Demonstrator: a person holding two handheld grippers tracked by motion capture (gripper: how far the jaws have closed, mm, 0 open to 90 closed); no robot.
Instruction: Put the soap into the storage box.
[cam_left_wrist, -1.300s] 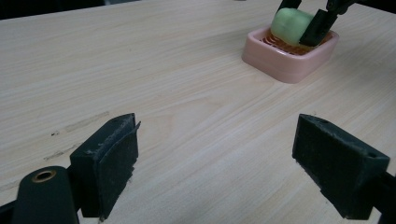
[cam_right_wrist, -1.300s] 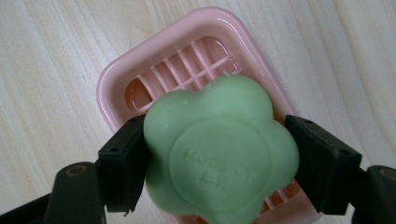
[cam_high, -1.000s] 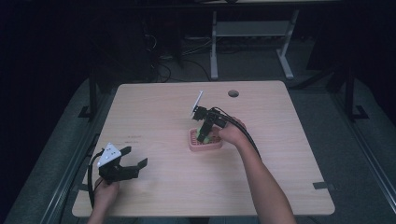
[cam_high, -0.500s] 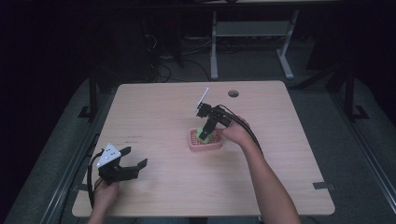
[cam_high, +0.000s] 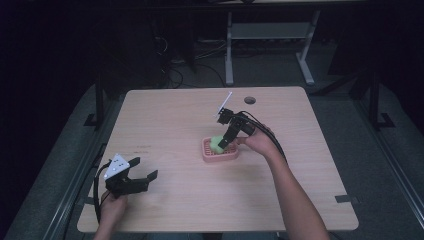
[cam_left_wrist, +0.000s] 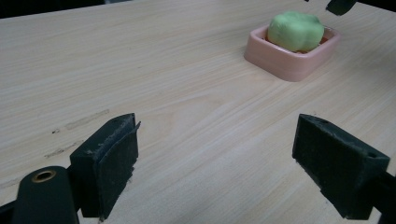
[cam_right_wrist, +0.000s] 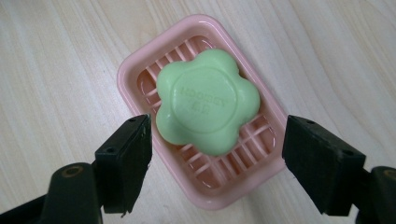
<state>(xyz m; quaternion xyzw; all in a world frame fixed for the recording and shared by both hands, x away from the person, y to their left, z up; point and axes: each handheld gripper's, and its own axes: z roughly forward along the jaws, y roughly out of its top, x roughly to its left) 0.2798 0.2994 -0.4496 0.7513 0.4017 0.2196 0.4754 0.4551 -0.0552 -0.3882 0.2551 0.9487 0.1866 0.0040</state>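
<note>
Soap (cam_right_wrist: 208, 101), green, flower-shaped: lying in pink slatted soap dish (cam_right_wrist: 140, 70) mid-table (cam_high: 180, 110). Right gripper (cam_right_wrist: 217, 154): above the dish, jaws spread wide, holding nothing. Left gripper (cam_high: 141, 172): near the table's front-left corner, jaws apart, empty.

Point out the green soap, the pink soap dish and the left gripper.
green soap (cam_right_wrist: 208, 101): right gripper view, middle of its stamped top face.
pink soap dish (cam_right_wrist: 127, 70): right gripper view, bare rim.
left gripper (cam_high: 145, 170): high view, midway between its fingertips.
</note>
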